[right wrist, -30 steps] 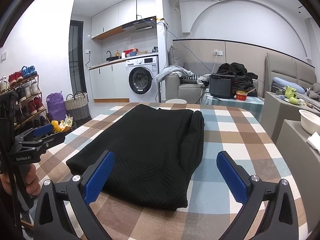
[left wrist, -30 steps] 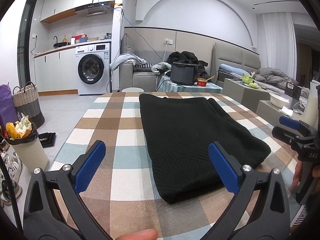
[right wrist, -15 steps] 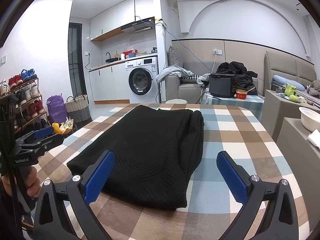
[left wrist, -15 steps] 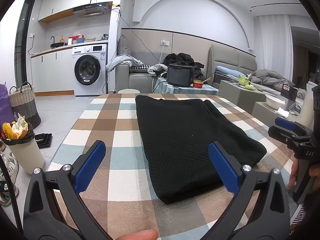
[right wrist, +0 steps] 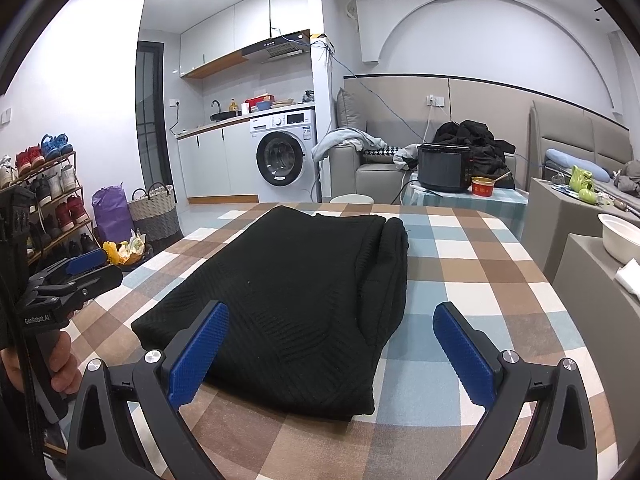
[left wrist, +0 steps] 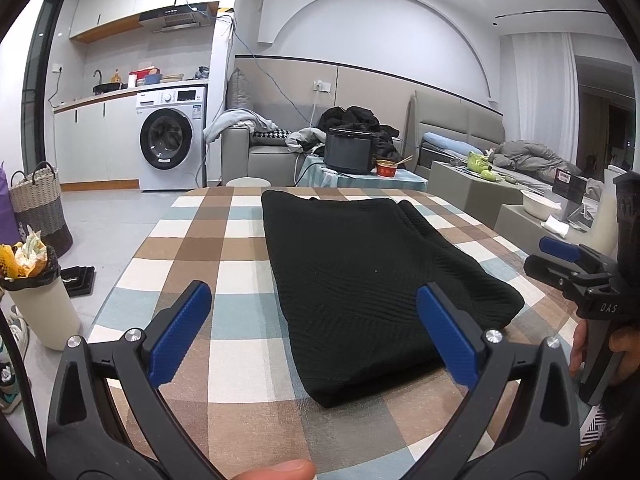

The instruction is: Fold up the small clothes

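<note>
A black knitted garment (left wrist: 372, 276) lies folded into a long rectangle on the checked tablecloth (left wrist: 224, 240); it also shows in the right wrist view (right wrist: 304, 292). My left gripper (left wrist: 316, 334) is open and empty, held above the table's near edge in front of the garment's near left corner. My right gripper (right wrist: 328, 350) is open and empty, held above the near end of the garment. Each gripper shows at the edge of the other's view, the right one in the left wrist view (left wrist: 568, 264) and the left one in the right wrist view (right wrist: 76, 272).
A bin (left wrist: 36, 300) full of rubbish stands on the floor left of the table, with a woven basket (left wrist: 38, 204) behind it. A shoe rack (right wrist: 44, 200) is further left. Grey boxes with a white bowl (right wrist: 620, 236) stand to the right. A side table with a black cooker (left wrist: 348, 152) is beyond the far edge.
Both grippers have tilted up and drawn back slightly, so the garment sits a little lower and smaller in view. The garment has not moved. Both grippers stay open.
</note>
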`<state>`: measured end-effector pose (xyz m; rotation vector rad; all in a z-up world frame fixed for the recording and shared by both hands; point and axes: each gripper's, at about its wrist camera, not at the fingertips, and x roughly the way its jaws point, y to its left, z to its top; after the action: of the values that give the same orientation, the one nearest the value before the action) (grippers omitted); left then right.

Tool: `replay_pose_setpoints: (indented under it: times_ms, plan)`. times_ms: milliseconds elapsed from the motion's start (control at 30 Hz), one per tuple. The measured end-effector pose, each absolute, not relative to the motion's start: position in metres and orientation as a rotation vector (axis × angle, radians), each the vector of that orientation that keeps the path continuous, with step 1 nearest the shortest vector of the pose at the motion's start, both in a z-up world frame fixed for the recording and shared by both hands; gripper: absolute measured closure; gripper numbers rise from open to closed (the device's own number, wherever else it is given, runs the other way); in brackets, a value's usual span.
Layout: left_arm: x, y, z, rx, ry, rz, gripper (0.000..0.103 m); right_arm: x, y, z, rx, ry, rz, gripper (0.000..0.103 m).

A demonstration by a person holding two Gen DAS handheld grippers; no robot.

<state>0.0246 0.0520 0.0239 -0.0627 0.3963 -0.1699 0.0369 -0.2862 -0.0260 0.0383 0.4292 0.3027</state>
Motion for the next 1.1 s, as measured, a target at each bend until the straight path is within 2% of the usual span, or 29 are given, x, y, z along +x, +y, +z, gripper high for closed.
replay_pose_setpoints:
  times_ms: [1100]
  plan:
    - [0.0255,0.049,0.0233,-0.068,0.408,-0.155,0.001,0.0363,-0.2821,-0.0264,0.032,0.432,0.302,0.0]
